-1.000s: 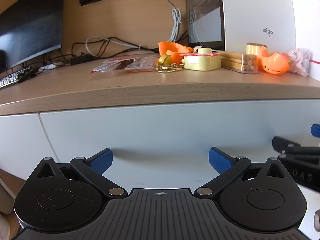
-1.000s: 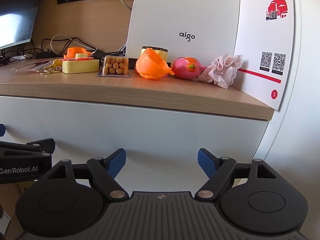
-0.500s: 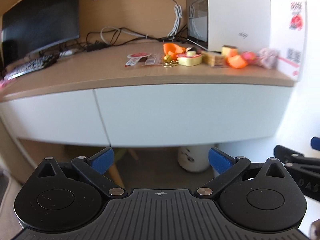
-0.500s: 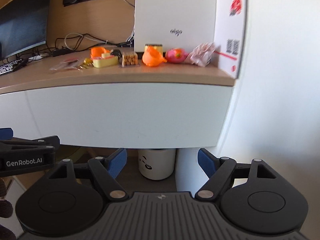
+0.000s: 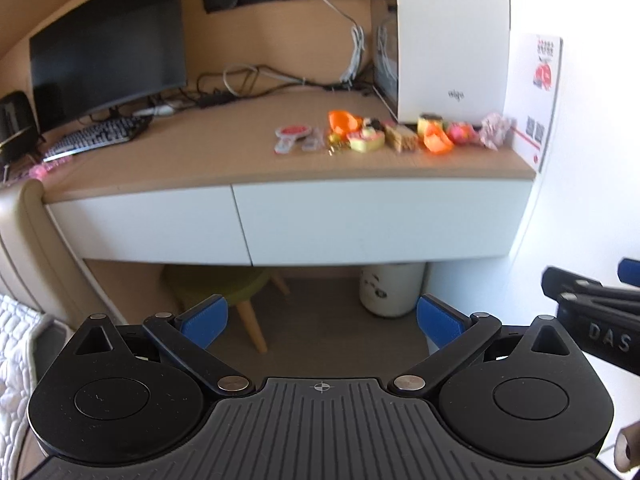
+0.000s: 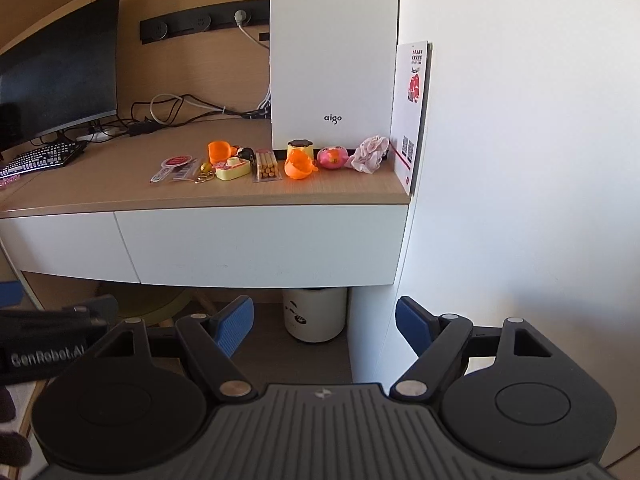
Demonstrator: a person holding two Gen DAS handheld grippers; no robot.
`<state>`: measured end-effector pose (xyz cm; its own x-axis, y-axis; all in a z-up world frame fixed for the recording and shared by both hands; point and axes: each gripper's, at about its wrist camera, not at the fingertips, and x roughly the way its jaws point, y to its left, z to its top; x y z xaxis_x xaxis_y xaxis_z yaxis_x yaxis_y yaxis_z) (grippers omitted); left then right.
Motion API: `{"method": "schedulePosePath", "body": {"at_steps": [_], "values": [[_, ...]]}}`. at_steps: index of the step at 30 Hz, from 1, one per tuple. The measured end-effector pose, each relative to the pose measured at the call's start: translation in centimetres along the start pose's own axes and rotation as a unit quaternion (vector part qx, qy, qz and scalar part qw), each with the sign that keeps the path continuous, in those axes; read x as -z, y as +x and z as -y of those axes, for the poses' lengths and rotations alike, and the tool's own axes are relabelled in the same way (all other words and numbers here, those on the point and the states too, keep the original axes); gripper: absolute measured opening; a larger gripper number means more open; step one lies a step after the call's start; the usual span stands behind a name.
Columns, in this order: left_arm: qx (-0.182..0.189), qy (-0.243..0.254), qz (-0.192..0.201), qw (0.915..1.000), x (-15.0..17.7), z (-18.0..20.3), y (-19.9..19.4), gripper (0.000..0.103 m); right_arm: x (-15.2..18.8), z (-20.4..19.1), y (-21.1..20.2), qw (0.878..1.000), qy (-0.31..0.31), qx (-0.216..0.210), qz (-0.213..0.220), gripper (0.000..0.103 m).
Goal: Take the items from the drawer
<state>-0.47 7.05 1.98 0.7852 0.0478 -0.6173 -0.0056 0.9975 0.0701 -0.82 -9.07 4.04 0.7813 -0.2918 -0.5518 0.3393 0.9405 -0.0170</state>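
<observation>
The white drawer [image 5: 380, 220] [image 6: 260, 244] under the wooden desk top stands closed. On the desk above it lies a row of small items: an orange cup [image 6: 219, 151], a yellow box [image 6: 233, 169], a pack of sticks [image 6: 267, 165], an orange funnel-shaped piece [image 6: 299, 164], a pink toy [image 6: 333, 158] and a pink scrunchie [image 6: 370, 154]. My left gripper [image 5: 320, 320] is open and empty, well back from the desk. My right gripper [image 6: 324, 322] is open and empty too, beside the left one.
A white computer case [image 6: 332, 52] and a card with QR codes [image 6: 412, 112] stand at the desk's right end. A monitor [image 5: 108, 48] and keyboard [image 5: 96, 136] sit to the left. Under the desk are a white bin [image 6: 314, 314] and a stool [image 5: 224, 284].
Both grippers have pulled back and risen away from the drawer front; the whole desk and the floor under it have come into view. Both stayed open and empty.
</observation>
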Motion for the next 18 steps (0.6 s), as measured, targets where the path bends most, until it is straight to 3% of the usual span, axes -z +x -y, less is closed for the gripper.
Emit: {"method": "schedulePosePath", "body": {"at_steps": [9, 18], "values": [[-0.001, -0.009, -0.033, 0.9994, 0.8, -0.6, 0.7, 0.103, 0.9, -0.4, 0.6, 0.999, -0.026, 0.006, -0.019, 0.079], [0.004, -0.011, -0.039, 0.9992, 1.3, -0.8, 1.3, 0.103, 1.1, -0.4, 0.6, 0.999, -0.025, 0.006, -0.024, 0.079]]}}
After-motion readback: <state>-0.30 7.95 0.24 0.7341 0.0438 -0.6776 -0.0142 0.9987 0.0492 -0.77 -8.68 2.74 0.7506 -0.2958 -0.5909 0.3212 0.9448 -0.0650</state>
